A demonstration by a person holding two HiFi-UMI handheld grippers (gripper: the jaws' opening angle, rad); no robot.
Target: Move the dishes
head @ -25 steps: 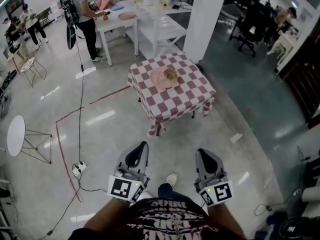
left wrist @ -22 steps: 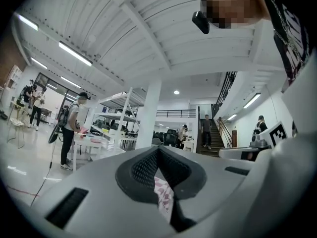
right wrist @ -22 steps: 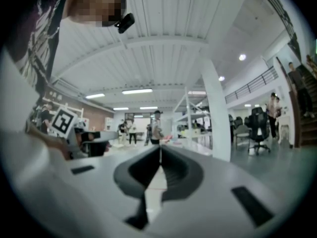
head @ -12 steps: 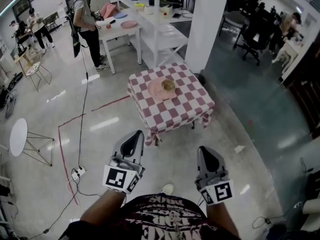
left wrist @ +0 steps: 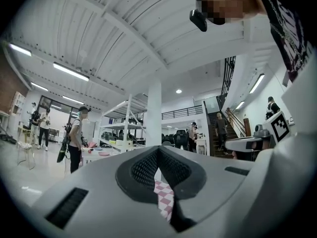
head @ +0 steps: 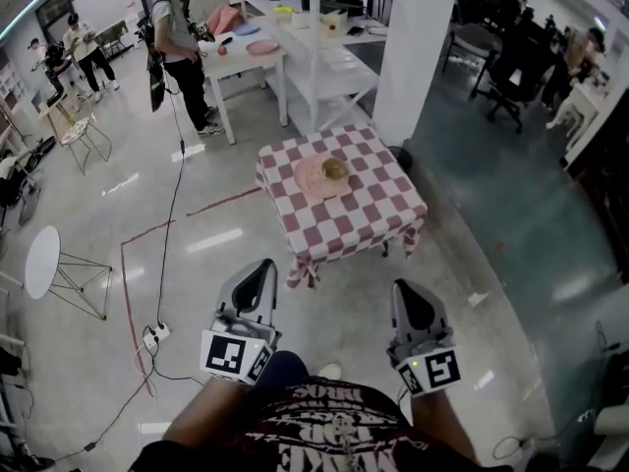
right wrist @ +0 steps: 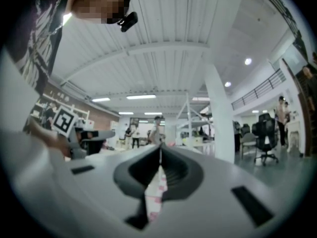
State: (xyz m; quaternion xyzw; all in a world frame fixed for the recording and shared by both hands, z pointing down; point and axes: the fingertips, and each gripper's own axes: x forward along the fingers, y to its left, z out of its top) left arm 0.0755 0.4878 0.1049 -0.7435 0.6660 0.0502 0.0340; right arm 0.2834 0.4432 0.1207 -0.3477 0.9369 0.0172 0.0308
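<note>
A small table with a red-and-white checked cloth (head: 378, 214) stands ahead of me on the floor. On it lies a pink plate (head: 313, 175) with a brownish bowl-like dish (head: 335, 169) on top. My left gripper (head: 263, 268) and right gripper (head: 404, 291) are both held low in front of my body, well short of the table, pointing towards it. Both have their jaws together with nothing between them. In each gripper view only a sliver of the checked cloth (left wrist: 165, 198) (right wrist: 156, 192) shows past the closed jaws.
A white pillar (head: 418, 47) rises just behind the table. White shelving and a white table (head: 246, 57) with pink dishes stand further back, with a person (head: 182, 42) beside them. A round white side table (head: 39, 264) is at left. A cable and power strip (head: 152, 337) lie on the floor.
I have walked forward a little: the view has shifted and both grippers have risen slightly in the picture. The checked table sits somewhat lower and nearer. Both grippers stay shut.
</note>
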